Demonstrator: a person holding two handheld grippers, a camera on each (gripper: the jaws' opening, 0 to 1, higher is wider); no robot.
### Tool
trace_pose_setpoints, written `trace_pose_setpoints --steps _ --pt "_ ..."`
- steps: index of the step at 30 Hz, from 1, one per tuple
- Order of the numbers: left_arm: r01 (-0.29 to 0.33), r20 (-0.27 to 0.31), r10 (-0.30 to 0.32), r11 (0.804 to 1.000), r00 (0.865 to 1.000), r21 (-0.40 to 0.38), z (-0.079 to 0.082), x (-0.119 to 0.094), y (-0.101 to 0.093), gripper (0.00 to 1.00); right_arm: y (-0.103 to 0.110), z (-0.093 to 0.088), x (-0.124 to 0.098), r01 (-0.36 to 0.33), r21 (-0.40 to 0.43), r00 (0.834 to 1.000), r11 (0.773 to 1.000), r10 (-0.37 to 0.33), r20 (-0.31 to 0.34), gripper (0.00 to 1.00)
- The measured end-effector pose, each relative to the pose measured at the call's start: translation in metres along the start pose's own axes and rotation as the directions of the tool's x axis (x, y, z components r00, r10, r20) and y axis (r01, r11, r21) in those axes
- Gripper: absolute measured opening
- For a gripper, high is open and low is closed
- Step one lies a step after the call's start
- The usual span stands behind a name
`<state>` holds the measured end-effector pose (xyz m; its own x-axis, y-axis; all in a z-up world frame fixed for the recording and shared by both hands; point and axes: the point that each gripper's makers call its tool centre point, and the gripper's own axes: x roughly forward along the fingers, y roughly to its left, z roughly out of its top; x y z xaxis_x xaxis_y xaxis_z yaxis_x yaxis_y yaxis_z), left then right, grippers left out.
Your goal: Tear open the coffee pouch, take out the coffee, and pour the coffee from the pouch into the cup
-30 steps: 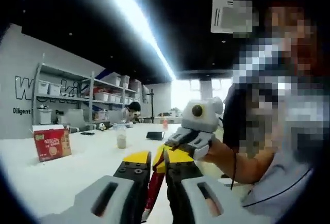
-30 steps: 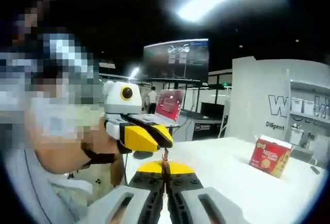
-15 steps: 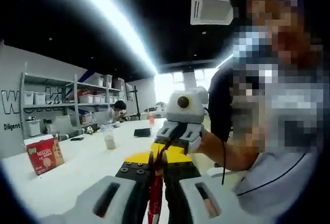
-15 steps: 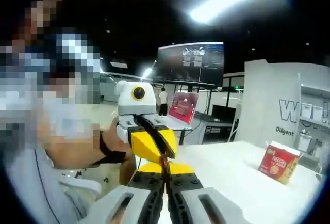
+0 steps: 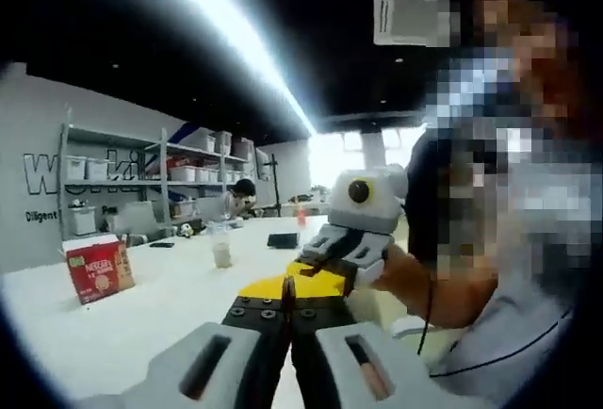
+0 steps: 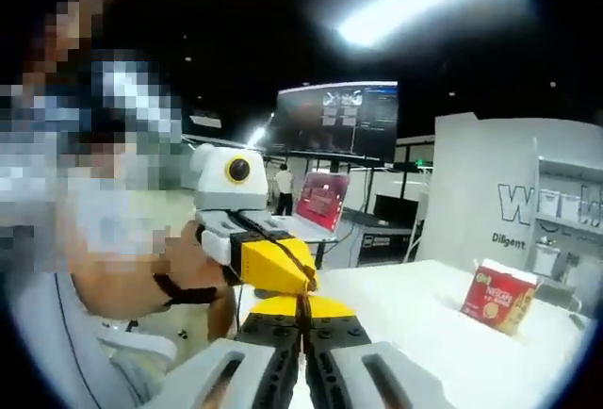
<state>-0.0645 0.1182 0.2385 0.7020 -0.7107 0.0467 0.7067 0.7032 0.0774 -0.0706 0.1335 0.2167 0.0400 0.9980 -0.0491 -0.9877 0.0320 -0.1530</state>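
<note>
The 2 claws meet up in the air above the white tabletop (image 5: 113,324). The left claw (image 5: 288,288) is squeezed tight on the pouch (image 5: 288,287), a thin red strip. The right claw (image 6: 302,303) pinches the same pouch (image 6: 302,302) too. I can see just its edge, so I think its long way runs up and down between the jaws. It looks light, soft and crinkly, so pinch it near the top edge and pull apart gently. The cup (image 5: 221,253) stands far off, near a red box (image 5: 97,270).
</note>
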Motion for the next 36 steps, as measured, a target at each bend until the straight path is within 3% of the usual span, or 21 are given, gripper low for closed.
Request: trace_pose_setpoints --steps 2,4,5,6,10,16,17,18,19,20,21,22,24,26,28,32,36 --pt "-0.079 -0.010 0.079 0.996 0.997 0.043 0.001 0.001 0.004 0.01 -0.004 0.001 0.001 0.035 0.007 0.999 0.999 -0.035 0.001 0.00" --pt "-0.217 -0.022 0.221 0.969 0.975 0.122 0.004 0.000 0.010 0.01 -0.005 0.002 0.002 0.054 0.010 0.999 0.998 -0.054 0.003 0.00" --pt "-0.224 -0.024 0.229 0.966 0.973 0.129 0.004 0.001 0.009 0.01 -0.006 0.002 0.002 0.065 0.010 0.998 0.998 -0.065 0.002 0.00" --pt "-0.270 -0.014 0.275 0.952 0.961 0.147 0.006 0.001 0.009 0.01 -0.008 0.003 0.002 0.081 0.012 0.997 0.997 -0.081 0.008 0.00" --pt "-0.261 0.024 0.260 0.960 0.965 0.103 0.010 -0.001 0.008 0.00 -0.007 0.008 -0.001 0.088 0.033 0.995 0.996 -0.089 0.035 0.00" --pt "-0.280 0.063 0.276 0.958 0.959 0.066 0.010 -0.001 0.011 0.00 -0.009 0.008 -0.002 0.099 0.049 0.994 0.994 -0.101 0.037 0.00" --pt "-0.291 0.069 0.287 0.955 0.956 0.065 0.010 -0.001 0.013 0.00 -0.008 0.008 -0.002 0.096 0.054 0.994 0.994 -0.098 0.039 0.00" --pt "-0.364 0.083 0.358 0.929 0.930 0.069 0.011 -0.009 0.027 0.00 -0.009 0.008 -0.003 0.096 0.058 0.995 0.994 -0.098 0.037 0.00" --pt "-0.383 0.127 0.374 0.922 0.919 0.059 0.018 -0.015 0.033 0.00 -0.011 0.003 -0.007 0.108 0.067 0.994 0.992 -0.109 0.012 0.00" --pt "-0.330 0.163 0.330 0.944 0.930 -0.025 0.024 -0.020 0.031 0.00 -0.013 0.002 -0.011 0.118 0.060 0.993 0.991 -0.120 0.022 0.00" --pt "-0.277 0.207 0.299 0.952 0.932 -0.128 0.030 -0.029 0.036 0.00 -0.014 0.001 -0.013 0.110 0.077 0.993 0.991 -0.113 0.026 0.00" --pt "-0.278 0.227 0.306 0.950 0.925 -0.144 0.033 -0.037 0.045 0.00 -0.016 0.000 -0.015 0.107 0.089 0.993 0.990 -0.110 0.031 0.00" --pt "-0.257 0.221 0.298 0.946 0.928 -0.196 0.027 -0.043 0.055 0.01 -0.020 -0.001 -0.018 0.114 0.093 0.992 0.989 -0.118 0.034 0.00" --pt "-0.204 0.254 0.270 0.944 0.929 -0.258 0.024 -0.049 0.060 0.01 -0.022 -0.002 -0.021 0.120 0.092 0.992 0.989 -0.124 0.036 0.00" --pt "-0.184 0.285 0.275 0.933 0.918 -0.308 0.022 -0.056 0.068 0.01 -0.024 -0.003 -0.023 0.125 0.092 0.991 0.988 -0.129 0.038 0.00" --pt "-0.203 0.300 0.313 0.916 0.901 -0.347 0.015 -0.074 0.085 0.01 -0.025 -0.006 -0.024 0.129 0.090 0.991 0.988 -0.132 0.028 0.00" --pt "-0.261 0.280 0.360 0.906 0.890 -0.333 0.010 -0.084 0.096 0.01 -0.024 -0.007 -0.024 0.128 0.081 0.991 0.988 -0.130 0.025 0.00"
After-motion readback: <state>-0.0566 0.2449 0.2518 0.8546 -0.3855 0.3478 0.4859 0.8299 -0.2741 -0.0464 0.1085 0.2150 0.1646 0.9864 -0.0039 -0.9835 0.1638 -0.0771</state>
